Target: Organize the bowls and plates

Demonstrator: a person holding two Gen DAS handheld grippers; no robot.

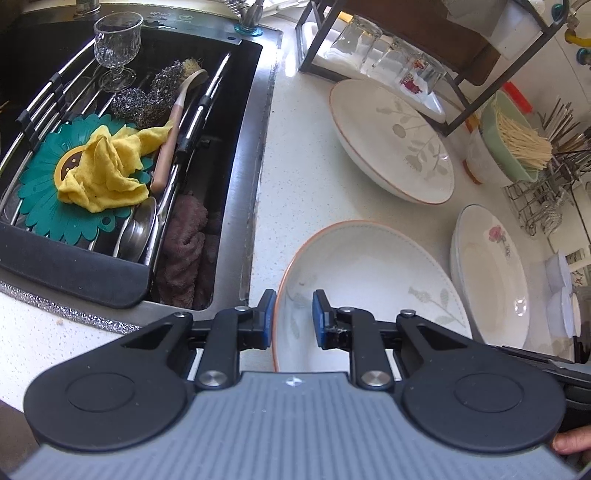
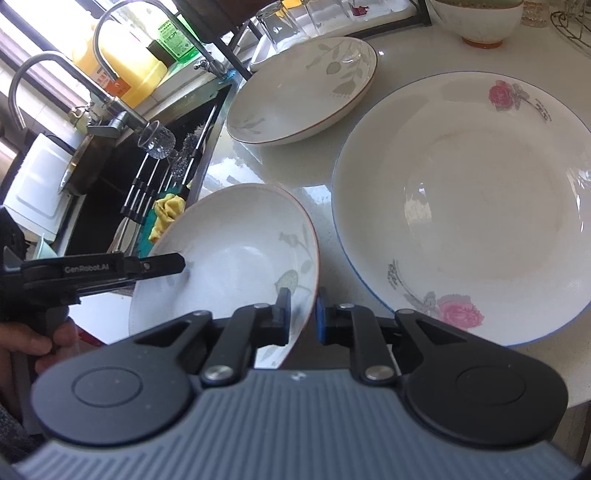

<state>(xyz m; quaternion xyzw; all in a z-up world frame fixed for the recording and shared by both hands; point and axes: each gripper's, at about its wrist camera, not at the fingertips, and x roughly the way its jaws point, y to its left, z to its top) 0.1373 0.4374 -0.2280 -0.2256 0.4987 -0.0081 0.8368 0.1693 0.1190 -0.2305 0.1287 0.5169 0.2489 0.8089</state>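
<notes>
A leaf-pattern plate with a brown rim [image 1: 369,273] [image 2: 236,254] is held tilted above the counter. My left gripper [image 1: 293,319] has its jaws on either side of the plate's left rim, shut on it; it shows from the side in the right wrist view [image 2: 162,264]. My right gripper [image 2: 303,314] is shut on the plate's right rim. A second leaf-pattern plate [image 1: 391,140] [image 2: 303,88] lies further back on the counter. A rose-pattern plate with a blue rim [image 1: 491,273] [image 2: 469,210] lies to the right.
The sink [image 1: 236,155] at left holds a rack with a yellow cloth [image 1: 110,166], a brush, scourers and a glass [image 1: 118,44]. A black rack with upturned glasses [image 1: 391,51], a chopstick holder [image 1: 517,140] and a bowl [image 2: 480,18] stand at the back.
</notes>
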